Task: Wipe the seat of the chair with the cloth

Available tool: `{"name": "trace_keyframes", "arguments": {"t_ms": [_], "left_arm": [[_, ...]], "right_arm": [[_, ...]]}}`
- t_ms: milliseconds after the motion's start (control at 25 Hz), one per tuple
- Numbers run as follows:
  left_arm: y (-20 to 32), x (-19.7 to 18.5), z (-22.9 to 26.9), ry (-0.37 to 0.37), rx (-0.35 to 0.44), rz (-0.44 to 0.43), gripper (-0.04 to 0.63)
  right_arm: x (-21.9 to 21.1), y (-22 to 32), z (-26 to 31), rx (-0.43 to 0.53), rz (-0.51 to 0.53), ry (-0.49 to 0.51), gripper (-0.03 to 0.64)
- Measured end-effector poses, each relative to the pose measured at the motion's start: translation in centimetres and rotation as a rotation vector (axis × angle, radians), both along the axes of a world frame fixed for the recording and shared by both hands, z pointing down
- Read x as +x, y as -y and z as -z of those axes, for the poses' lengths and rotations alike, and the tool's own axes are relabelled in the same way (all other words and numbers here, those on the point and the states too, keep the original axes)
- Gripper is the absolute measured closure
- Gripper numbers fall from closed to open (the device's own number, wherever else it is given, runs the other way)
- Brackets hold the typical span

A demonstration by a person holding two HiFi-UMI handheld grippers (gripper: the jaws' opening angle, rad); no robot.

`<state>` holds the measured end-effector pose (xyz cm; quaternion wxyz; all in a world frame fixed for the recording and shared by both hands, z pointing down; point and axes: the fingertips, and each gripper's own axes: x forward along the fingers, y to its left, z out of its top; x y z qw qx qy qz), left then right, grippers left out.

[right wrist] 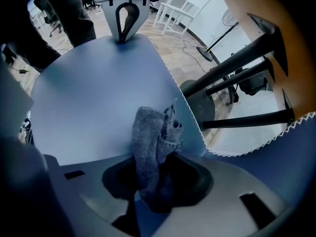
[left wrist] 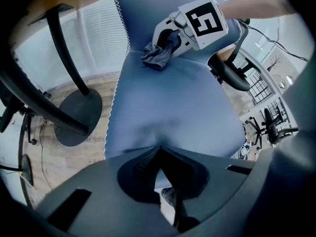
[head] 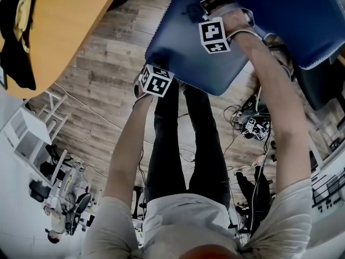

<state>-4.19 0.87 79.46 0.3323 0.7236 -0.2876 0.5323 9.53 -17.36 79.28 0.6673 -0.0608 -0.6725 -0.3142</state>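
- Left claw point(left wrist: 159, 149): fills the foreground of the left gripper view. Tips are closed together and nothing shows between them. It sits at the rim of the chair seat point(left wrist: 168, 107) on the person's side. My read is that it's bracing the chair, not wiping. A wooden counter point(head: 70, 15) is off to its left and plays no part.
- Chair seat: blue upholstery with white zigzag stitching along the edge. The whole middle stretch between the two claws is bare. No dirt, streaks or damp marks show, so I can't read wiped from unwiped area off the surface.
- Right claw point(right wrist: 152, 162): clamped on the grey cloth point(right wrist: 150, 132), with a bunched wad sticking out past the tips.
- Cloth position: at the end of the seat away from the left claw, near the stitched edge on the counter side. It's just short of what looks like the backrest point(head: 318, 20). In the left gripper view the wad touches the upholstery.
- Status, as a judgement: the cloth is picked up and on the seat, so the wipe is at or near its start at the back end.
- Left to do: strokes over the middle, the near part by the left claw, and the edges. The wad's contact patch is small against the seat, so I'd expect several passes.
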Motion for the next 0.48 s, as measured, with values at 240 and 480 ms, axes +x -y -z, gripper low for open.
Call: {"name": "trace_keyframes", "arguments": {"t_ms": [240, 480], "left_arm": [[0.0, -0.1, -0.1, 0.003, -0.002, -0.004, 0.566], [0.1, -0.1, 0.0, 0.005, -0.004, -0.013, 0.566]], "right_arm": [[1.1, -0.5, 0.0, -0.015, 0.021, -0.008, 0.523], [1.7, -0.7, 0.2, 0.022, -0.024, 0.049, 0.541]]}}
